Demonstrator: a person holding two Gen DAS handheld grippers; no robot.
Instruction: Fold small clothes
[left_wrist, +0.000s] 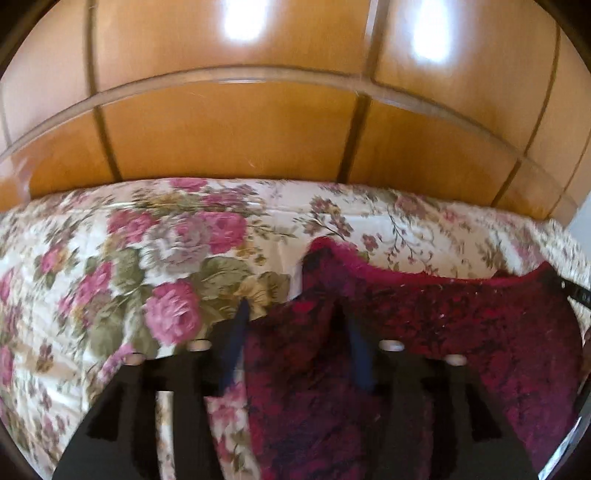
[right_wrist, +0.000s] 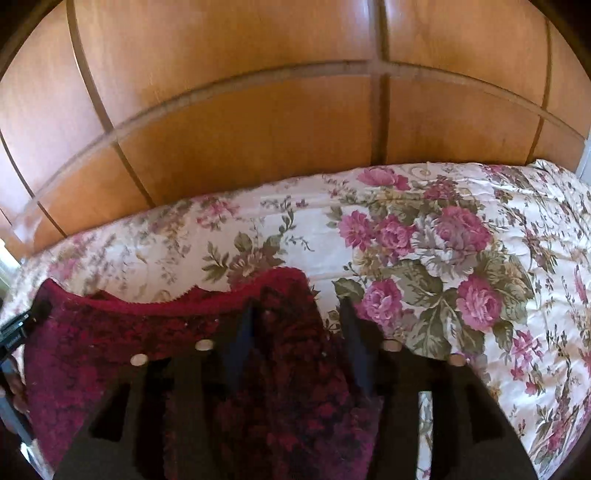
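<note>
A dark red knitted garment (left_wrist: 443, 314) lies spread on the floral bedspread (left_wrist: 110, 258). My left gripper (left_wrist: 291, 314) stands open over the garment's left corner; the cloth lies loose between its two fingers, not pinched. In the right wrist view the same garment (right_wrist: 129, 325) fills the lower left. My right gripper (right_wrist: 299, 310) is open over its right corner, with the cloth slack between the fingers. A black piece of the right gripper shows at the right edge of the left wrist view, and a piece of the left one at the left edge of the right wrist view.
Behind the bed rises a glossy wooden panelled wall (left_wrist: 240, 140), close to the bedspread's far edge. The flowered bedspread (right_wrist: 443, 258) stretches away to both sides of the garment. A hand (right_wrist: 14, 391) shows at the left edge.
</note>
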